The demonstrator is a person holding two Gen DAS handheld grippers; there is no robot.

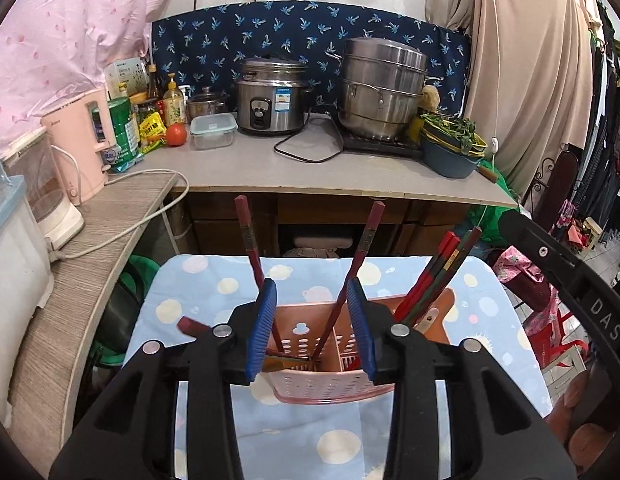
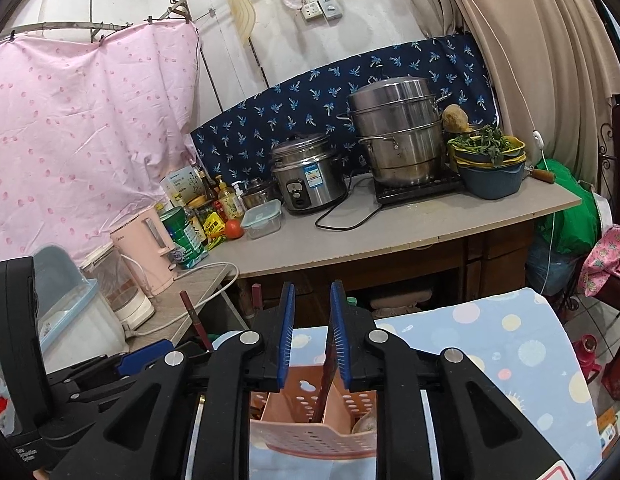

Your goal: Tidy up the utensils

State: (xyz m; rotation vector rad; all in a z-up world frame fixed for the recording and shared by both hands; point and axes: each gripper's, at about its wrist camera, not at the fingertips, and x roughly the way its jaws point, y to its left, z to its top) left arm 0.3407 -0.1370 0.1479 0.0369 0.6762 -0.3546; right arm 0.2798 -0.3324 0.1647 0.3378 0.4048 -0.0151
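Both wrist views look down from close above the pink utensil caddy (image 1: pixel 330 364). Each faces the kitchen counter (image 1: pixel 350 176) behind it; they share both

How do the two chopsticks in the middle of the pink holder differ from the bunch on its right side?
The two middle chopsticks splay apart in a V; the bunch leans together rightward. The pair stands between the open left tongs; the bunch stands outside them. All are dark red, ends down in the pink holder.

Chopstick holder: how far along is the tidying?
Several chopsticks stand in the pink holder. The right gripper has one chopstick between its fingers, tip inside the holder; grip unclear. The left gripper is open, empty. One red chopstick by its left finger may need placing.
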